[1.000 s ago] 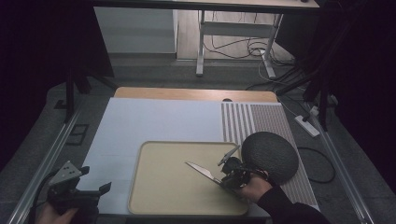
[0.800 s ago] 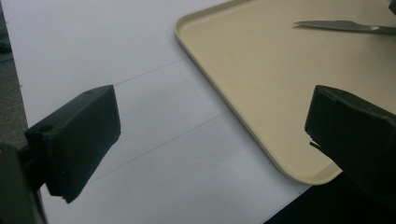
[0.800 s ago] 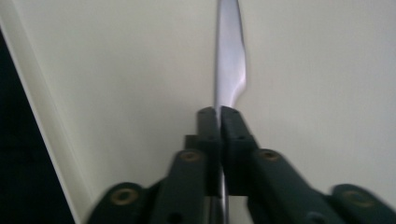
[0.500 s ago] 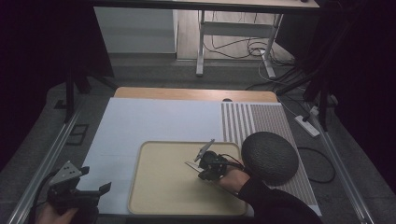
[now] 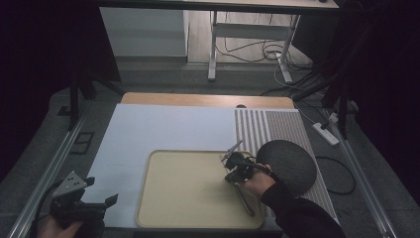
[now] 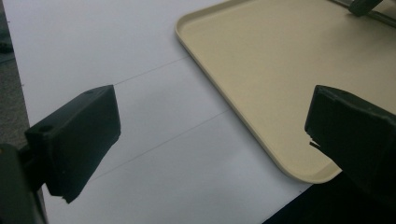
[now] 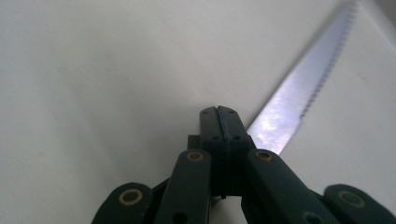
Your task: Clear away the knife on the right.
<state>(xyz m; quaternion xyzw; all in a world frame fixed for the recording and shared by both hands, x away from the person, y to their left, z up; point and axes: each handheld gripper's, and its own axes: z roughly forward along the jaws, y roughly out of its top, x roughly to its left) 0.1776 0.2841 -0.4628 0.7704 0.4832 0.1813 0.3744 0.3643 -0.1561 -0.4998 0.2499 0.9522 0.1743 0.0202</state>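
Beige tray [image 5: 188, 198] mostly bare; right tongs [image 7: 219, 122] closed beside knife [image 7: 299, 102]; left tongs [image 6: 210, 140] wide, empty.

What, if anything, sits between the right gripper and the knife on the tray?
Nothing visible. The right gripper has its jaws shut together, with no thing seen between them. The knife lies flat on the tray, its serrated blade running out from beside the jaw tips.

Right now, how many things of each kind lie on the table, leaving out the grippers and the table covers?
Beige rectangular plastic tray: 1
Serrated steel knife: 1
Dark grey round mat: 1
Total: 3
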